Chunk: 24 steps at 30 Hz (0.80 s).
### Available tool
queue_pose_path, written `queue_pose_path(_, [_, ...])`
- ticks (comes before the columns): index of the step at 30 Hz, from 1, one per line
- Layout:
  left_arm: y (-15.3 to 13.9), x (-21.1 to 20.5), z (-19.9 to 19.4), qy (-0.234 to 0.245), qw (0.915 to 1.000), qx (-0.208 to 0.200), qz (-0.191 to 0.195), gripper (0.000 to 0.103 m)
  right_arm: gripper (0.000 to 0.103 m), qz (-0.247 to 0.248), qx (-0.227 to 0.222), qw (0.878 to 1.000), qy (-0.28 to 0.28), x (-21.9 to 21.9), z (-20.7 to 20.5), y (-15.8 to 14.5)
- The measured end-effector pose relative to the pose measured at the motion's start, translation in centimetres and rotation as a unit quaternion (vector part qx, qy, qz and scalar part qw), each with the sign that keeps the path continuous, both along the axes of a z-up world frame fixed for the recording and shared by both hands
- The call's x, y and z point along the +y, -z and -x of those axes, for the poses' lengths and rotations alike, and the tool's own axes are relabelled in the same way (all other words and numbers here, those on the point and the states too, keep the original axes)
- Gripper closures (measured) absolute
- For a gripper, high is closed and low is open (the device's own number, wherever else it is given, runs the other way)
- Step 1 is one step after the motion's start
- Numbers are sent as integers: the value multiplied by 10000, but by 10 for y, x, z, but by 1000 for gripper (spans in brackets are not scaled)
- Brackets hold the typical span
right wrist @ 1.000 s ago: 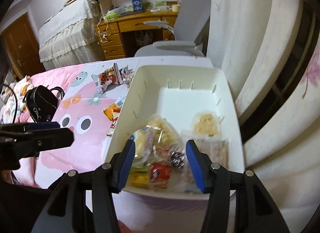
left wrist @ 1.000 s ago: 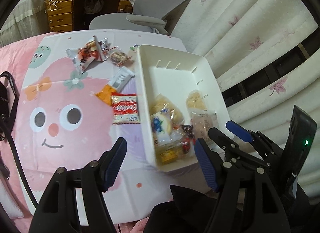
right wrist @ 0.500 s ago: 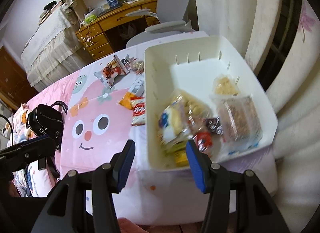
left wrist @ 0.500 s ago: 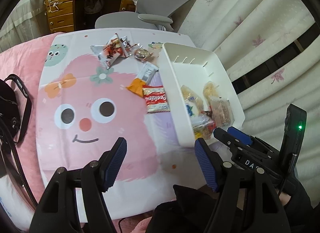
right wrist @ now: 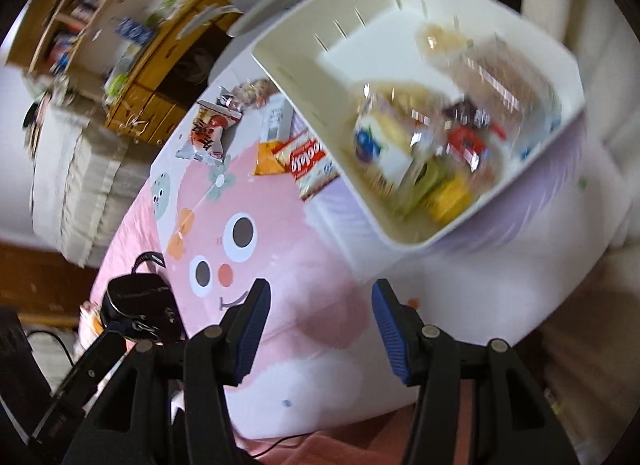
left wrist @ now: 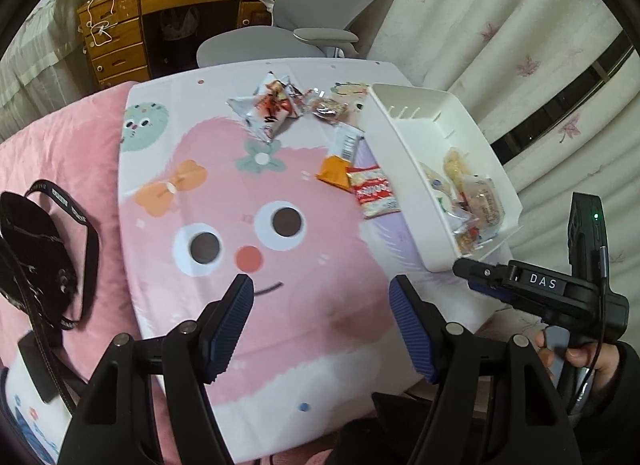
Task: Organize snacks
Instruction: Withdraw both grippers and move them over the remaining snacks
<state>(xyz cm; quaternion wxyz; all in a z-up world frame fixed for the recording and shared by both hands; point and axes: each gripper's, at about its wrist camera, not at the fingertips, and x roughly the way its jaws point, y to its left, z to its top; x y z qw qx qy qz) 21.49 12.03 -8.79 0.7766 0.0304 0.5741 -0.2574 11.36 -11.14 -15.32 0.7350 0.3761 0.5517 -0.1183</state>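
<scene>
Motion blur smears the right wrist view: the packets in the white bin (right wrist: 404,233) run together, their labels unreadable. In the left wrist view the bin's near wall (left wrist: 404,169) hides most of its snacks, and the black bag (left wrist: 36,257) is cut off at the left edge.

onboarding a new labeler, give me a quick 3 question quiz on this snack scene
1. True or false: the white bin already holds several snack packets.
2. Which packet lies nearest the bin's side wall? A) red and white cookie packet B) white and red chip bag C) brown candy packet
3. What do the left gripper and the right gripper hold between their jaws?

Key: 1 true; 2 A; 3 nothing, both stand open over the pink cartoon tablecloth.
</scene>
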Motion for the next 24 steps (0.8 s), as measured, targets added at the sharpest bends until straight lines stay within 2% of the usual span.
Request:
queue_pose_path(5, [3, 8, -27, -21, 10000, 21, -65, 33, 50, -414, 612, 9955, 601, 9, -10, 17])
queue_pose_path(10, [17, 7, -61, -119, 9992, 318, -216, 32, 50, -860, 971, 9838, 1233, 11, -24, 36])
queue_pose_path(17, [22, -9, -104, 48, 9983, 258, -522, 30, 49, -1127, 977, 9678, 2028, 12, -54, 48])
queue_pose_path(24, [27, -40, -157, 219, 9968, 224, -742, 29, 49, -1029, 965, 9479, 2856, 0, -78, 58])
